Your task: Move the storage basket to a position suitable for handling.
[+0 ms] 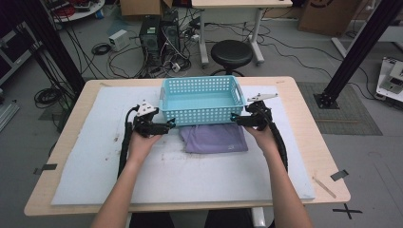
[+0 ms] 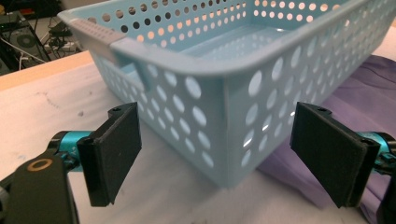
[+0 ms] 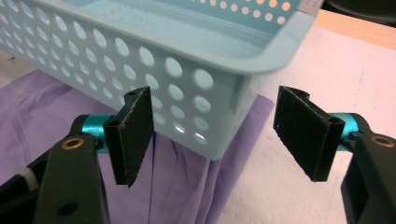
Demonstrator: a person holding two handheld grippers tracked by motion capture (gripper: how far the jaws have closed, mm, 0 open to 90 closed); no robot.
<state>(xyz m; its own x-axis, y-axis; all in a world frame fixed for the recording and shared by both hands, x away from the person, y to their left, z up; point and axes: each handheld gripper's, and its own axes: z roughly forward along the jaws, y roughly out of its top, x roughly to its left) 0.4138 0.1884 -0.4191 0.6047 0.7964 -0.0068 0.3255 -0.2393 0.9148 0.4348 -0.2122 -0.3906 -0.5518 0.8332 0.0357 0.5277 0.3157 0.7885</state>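
Light blue perforated basket (image 1: 202,99) sits at far centre of the white mat (image 1: 95,161), its near edge resting on a folded purple cloth (image 1: 216,138). Left gripper (image 1: 170,124) at the basket's near left corner; jaws spread wide, corner between the pads (image 2: 114,149), no contact. Right gripper (image 1: 235,118) at the near right corner; jaws likewise apart around that corner, gripping nothing. Cloth pokes out toward the person from under the basket
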